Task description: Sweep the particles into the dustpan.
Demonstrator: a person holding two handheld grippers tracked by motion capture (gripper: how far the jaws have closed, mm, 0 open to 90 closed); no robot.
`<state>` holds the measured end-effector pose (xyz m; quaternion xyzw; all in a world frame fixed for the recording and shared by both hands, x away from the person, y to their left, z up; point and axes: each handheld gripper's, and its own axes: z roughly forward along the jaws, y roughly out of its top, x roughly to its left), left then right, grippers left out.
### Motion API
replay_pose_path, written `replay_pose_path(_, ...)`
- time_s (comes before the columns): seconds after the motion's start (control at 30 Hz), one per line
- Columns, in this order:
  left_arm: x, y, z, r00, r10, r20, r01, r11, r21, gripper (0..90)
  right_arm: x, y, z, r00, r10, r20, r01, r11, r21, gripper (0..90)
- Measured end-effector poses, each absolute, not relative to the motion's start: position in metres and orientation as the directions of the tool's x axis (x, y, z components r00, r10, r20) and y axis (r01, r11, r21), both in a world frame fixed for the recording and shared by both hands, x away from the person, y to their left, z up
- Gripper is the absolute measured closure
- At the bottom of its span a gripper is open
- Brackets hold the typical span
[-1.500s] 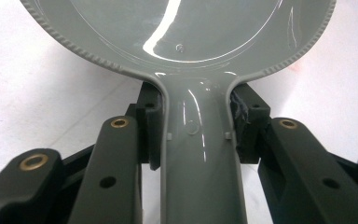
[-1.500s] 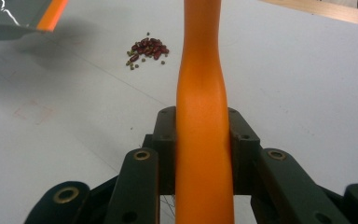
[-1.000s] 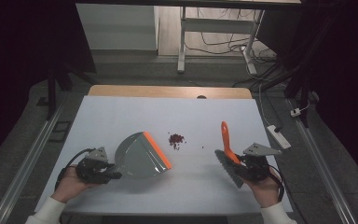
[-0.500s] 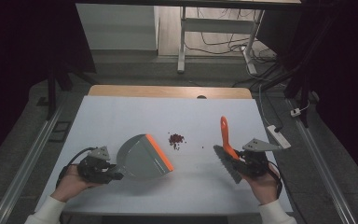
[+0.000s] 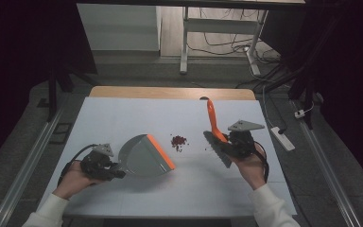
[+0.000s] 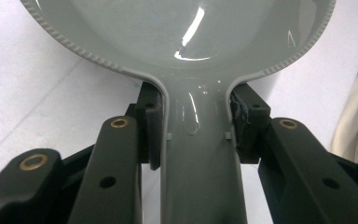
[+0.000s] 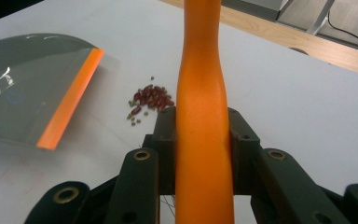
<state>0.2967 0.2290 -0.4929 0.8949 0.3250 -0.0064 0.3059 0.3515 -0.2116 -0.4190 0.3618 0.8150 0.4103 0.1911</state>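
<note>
A grey dustpan (image 5: pixel 144 155) with an orange lip lies on the white table, its mouth facing right. My left gripper (image 5: pixel 108 169) is shut on the dustpan's handle (image 6: pixel 200 158), pads pressing both sides. A small pile of dark red beans (image 5: pixel 179 141) sits just right of the lip. My right gripper (image 5: pixel 227 142) is shut on the orange handle of a brush (image 5: pixel 212 120), whose dark bristles (image 5: pixel 217 150) hang low just right of the beans. In the right gripper view the brush handle (image 7: pixel 203 121) rises between the jaws, with the beans (image 7: pixel 150 100) and dustpan (image 7: pixel 32 84) beyond.
The white table top (image 5: pixel 123 113) has a wooden strip (image 5: pixel 170 92) along its far edge. A white power strip (image 5: pixel 281 137) lies off the right side. A metal table leg frame (image 5: pixel 185 42) and cables stand on the floor behind.
My right gripper has carried the brush left and a little up, bringing the bristles closer to the beans. The left gripper and dustpan have stayed put.
</note>
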Motion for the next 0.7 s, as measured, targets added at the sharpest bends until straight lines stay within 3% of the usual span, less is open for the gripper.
replay_pose_path(0.37, 0.317, 0.203, -0.499, 0.816, 0.55, -0.177, 0.559, -0.674, 0.483, 61.5, 0.407, -0.167, -0.421, -0.662, 0.75, -0.021, 0.479, 0.444, 0.757, 69.7)
replay_pose_path(0.7, 0.325, 0.192, -0.501, 0.832, 0.528, -0.172, 0.54, -0.697, 0.471, 61.4, 0.452, -0.132, -0.443, -0.661, 0.747, -0.061, 0.503, 0.503, 0.703, 69.7)
